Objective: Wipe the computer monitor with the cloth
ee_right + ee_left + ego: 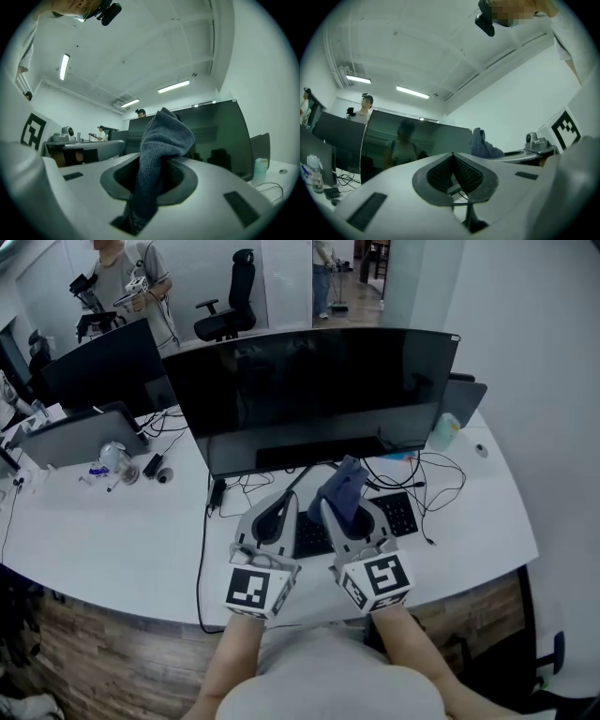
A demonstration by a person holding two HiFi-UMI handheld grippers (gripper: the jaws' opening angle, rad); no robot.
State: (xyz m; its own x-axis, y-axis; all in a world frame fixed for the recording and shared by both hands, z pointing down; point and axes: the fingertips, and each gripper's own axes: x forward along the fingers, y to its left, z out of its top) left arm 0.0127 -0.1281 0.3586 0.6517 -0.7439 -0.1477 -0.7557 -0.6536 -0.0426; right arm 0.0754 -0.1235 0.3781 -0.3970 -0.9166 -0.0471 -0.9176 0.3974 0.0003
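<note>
A wide black monitor (314, 390) with a dark screen stands on the white desk (122, 540). My right gripper (349, 512) is shut on a blue-grey cloth (341, 491), which sticks up past its jaws just below the monitor's lower edge. In the right gripper view the cloth (157, 154) hangs between the jaws with the monitor (211, 136) behind it. My left gripper (275, 518) is beside the right one, shut and holding nothing, its jaws pressed together in the left gripper view (453, 174). The monitor (417, 143) and the cloth (482, 145) show there too.
A black keyboard (398, 514) lies under the grippers, with cables (436, 479) around it. A second monitor (98, 367) and a grey laptop (80, 437) stand at the left with small items (117, 465). A bottle (445, 432) stands at the right. People (127, 277) stand behind.
</note>
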